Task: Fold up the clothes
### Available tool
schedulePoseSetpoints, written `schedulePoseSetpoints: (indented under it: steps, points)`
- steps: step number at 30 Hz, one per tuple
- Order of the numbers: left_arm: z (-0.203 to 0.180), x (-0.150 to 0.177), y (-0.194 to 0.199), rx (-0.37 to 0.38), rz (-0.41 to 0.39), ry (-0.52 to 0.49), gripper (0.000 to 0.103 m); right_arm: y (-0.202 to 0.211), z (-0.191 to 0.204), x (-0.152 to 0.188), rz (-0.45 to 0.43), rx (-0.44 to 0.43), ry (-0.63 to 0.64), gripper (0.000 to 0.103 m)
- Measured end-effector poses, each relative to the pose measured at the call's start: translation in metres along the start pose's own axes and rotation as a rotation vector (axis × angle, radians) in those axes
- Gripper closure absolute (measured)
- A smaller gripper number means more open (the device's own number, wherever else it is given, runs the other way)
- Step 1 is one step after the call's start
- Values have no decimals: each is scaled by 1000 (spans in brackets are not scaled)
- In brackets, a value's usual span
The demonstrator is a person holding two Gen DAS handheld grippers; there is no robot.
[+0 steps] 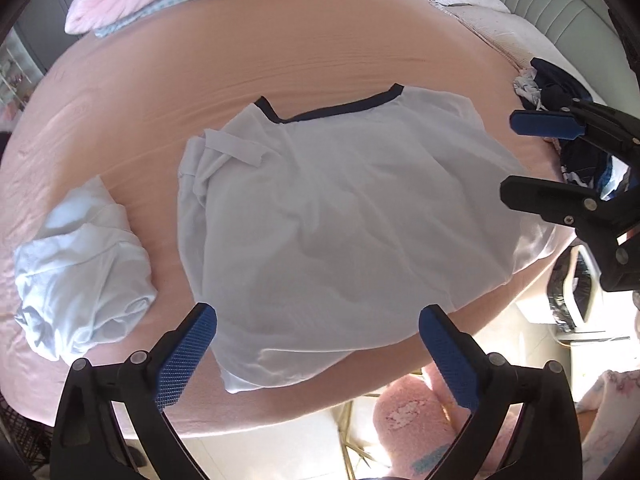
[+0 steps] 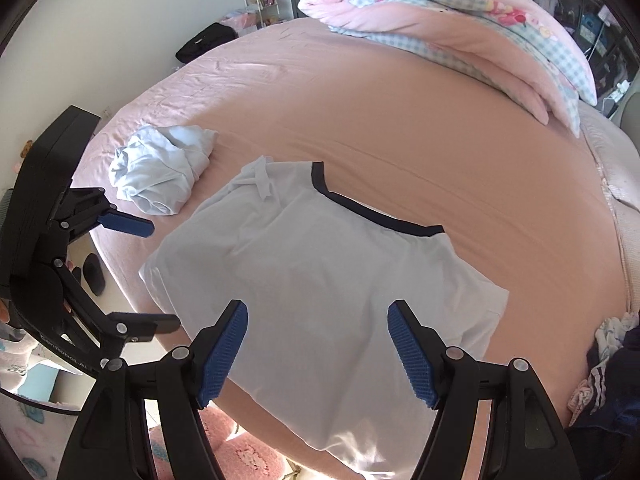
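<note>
Nearest to me, both sets of blue-padded jaws stand apart with nothing between them: the left gripper (image 1: pixel 318 344) spread wide, the right gripper (image 2: pixel 317 346) at a middling gap. Both look down over the near edge of the bed (image 1: pixel 340 76), with no cloth touching a pad that I can see.

Just past the fingertips lies the white shirt (image 1: pixel 360 220), spread across the pink sheet with its near hem towards me and close to the mattress edge. In the right wrist view the hem runs beneath and a little beyond the jaws; in the left wrist view it sits between the two pads but lower, on the sheet.

I judge this fabric thin, light and limp. It will sag and crease from any single pinch and will not hold a shape by itself, though nothing about it is fragile. I would pinch the hem at its two outer corners, one per gripper, where the cloth lies flat.

Further off, one side already looks turned in, with a loose white strip (image 1: pixel 234 146) lying across it, so that part is thicker and lumpier. Beyond that is the dark neckline trim (image 1: pixel 332 111).

To the left, apart from it, sits a crumpled white garment (image 1: pixel 84 276); dark clothes (image 1: pixel 560 88) are heaped at the right edge, and a folded pink quilt (image 2: pixel 460 28) lies at the far end.
</note>
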State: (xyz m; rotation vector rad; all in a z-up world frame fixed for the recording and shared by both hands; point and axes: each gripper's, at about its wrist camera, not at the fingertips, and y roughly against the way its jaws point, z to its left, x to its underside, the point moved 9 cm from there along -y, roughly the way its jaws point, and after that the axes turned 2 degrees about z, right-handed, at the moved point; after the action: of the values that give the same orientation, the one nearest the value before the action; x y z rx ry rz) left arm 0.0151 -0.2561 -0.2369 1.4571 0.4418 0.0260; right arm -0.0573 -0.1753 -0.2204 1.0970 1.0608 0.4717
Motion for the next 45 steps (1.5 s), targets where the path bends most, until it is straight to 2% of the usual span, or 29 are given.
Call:
schedulePoseSetpoints:
  steps: [5, 7, 12, 15, 18, 20, 24, 26, 29, 33, 35, 39, 41, 45]
  points:
    - [4, -6, -1, -263, -78, -136, 0, -1, -12, 19, 23, 86, 44, 31]
    - [6, -6, 1, -325, -99, -179, 0, -1, -13, 28, 33, 132, 88, 31]
    - [5, -3, -6, -330, -77, -220, 0, -3, -10, 45, 51, 258, 234, 31]
    - [5, 1, -10, -340, -69, -227, 0, -5, -7, 55, 71, 289, 289, 31]
    - [0, 6, -13, -375, -95, -267, 0, -6, -5, 67, 90, 318, 328, 31]
    - [-4, 9, -11, -430, -129, -330, 0, -8, -6, 77, 110, 347, 354, 31]
    - [-12, 16, -4, -598, -229, -487, 0, -8, -3, 97, 124, 432, 458, 31]
    - [-13, 19, -5, -620, -252, -517, 0, -8, -2, 105, 120, 483, 517, 31]
    - [-14, 23, -11, -591, -242, -522, 0, -9, -1, 115, 115, 570, 602, 31]
    - [-14, 25, -23, -626, -245, -527, 0, -12, 2, 124, 97, 684, 723, 31]
    - [-18, 29, -31, -643, -253, -566, 0, -16, 5, 128, 88, 725, 781, 31]
    - [-33, 37, -33, -739, -304, -718, 0, -25, 19, 134, 70, 819, 982, 31]
    - [-41, 44, -31, -779, -327, -793, 0, -30, 28, 139, 69, 827, 1067, 31]
    - [-49, 55, -28, -796, -341, -857, 0, -34, 35, 146, 89, 791, 1103, 31]
